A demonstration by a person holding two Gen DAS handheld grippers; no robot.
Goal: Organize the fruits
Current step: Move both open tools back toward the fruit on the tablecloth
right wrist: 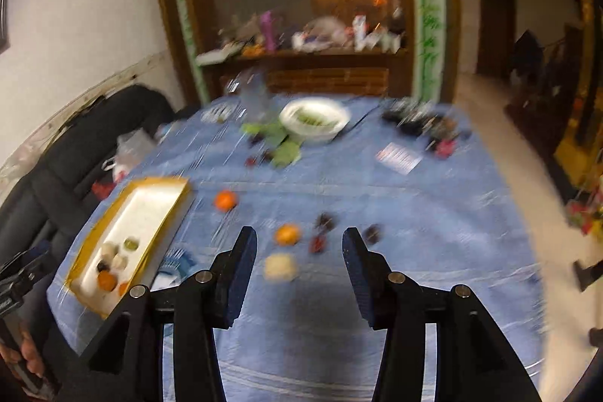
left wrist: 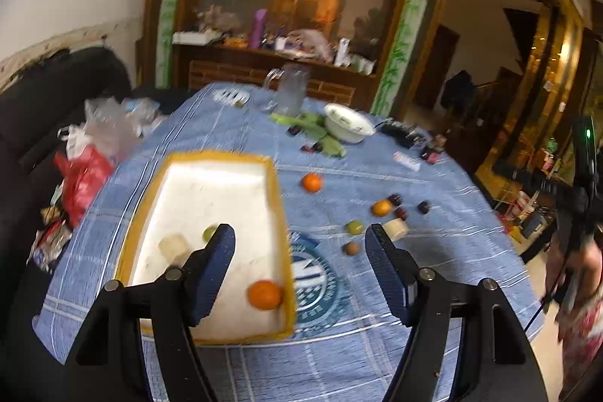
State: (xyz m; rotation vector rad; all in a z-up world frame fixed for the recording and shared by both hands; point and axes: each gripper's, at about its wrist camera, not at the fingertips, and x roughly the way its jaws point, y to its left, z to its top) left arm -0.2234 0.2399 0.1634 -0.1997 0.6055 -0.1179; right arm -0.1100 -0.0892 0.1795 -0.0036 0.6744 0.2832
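Lying beyond the spread, empty right gripper (right wrist: 299, 242), a pale fruit (right wrist: 279, 265); left gripper (left wrist: 299, 238) gapes over the tray (left wrist: 280, 213)

Both grippers are rocking the same look: the left gripper (left wrist: 300, 239) and right gripper (right wrist: 299, 242) are showing glossy black plastic arms with round silver screws. Their fingers (left wrist: 211, 270) (right wrist: 358, 274) are wearing dark blue textured pads.

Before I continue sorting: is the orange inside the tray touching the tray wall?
Cannot tell. In the left wrist view the orange lies against the yellow tray wall, but no gap or contact shows plainly.
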